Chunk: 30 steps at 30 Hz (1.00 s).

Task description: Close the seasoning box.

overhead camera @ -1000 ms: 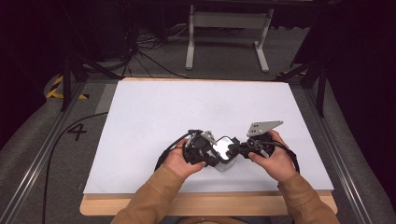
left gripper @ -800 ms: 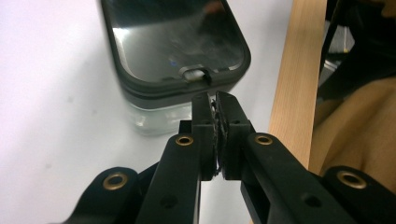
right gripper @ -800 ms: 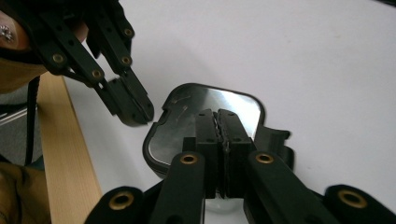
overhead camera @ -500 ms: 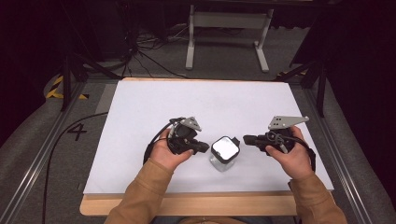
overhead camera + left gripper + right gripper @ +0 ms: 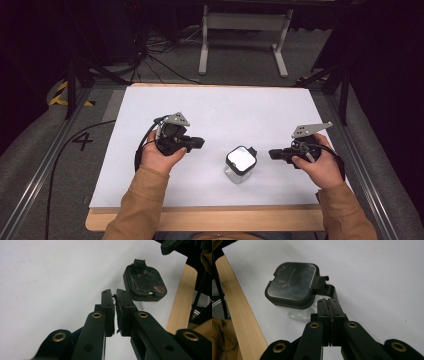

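A clear jar with a black lid (image 5: 240, 164) stands alone on the white table (image 5: 215, 107), nearer its front edge than its far one, with bare sheet all round. The left claw (image 5: 199, 143) hangs well to its left and the right claw (image 5: 272, 153) just beside it on the right, both closed on nothing.
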Available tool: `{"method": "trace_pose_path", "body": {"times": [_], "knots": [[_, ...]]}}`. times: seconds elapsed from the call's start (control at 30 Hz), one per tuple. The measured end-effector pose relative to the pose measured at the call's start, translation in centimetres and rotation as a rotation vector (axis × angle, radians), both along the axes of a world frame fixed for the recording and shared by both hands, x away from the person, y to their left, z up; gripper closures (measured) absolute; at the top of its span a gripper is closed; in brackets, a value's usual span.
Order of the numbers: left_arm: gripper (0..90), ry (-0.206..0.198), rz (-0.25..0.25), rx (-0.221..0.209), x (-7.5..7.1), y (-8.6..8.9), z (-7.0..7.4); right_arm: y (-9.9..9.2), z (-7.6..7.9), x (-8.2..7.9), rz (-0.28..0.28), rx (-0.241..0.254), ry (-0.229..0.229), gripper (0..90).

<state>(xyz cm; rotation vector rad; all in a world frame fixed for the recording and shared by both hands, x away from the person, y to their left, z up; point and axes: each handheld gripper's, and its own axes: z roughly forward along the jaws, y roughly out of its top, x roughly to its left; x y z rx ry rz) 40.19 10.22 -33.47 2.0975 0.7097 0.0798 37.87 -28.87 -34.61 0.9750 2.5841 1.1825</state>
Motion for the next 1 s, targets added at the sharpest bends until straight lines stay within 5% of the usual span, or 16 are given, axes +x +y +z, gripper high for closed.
{"method": "trace_pose_path", "body": {"times": [0.33,1.0], "knots": [[83.4,0.011,0.007,0.008,0.3,0.5,-0.2,0.9,-2.5,1.1,0.043,-0.044,0.073,89.8],[83.1,0.022,0.045,0.009,-0.5,1.5,-0.6,2.6,-4.8,3.0,0.036,-0.086,0.057,90.0]]}}
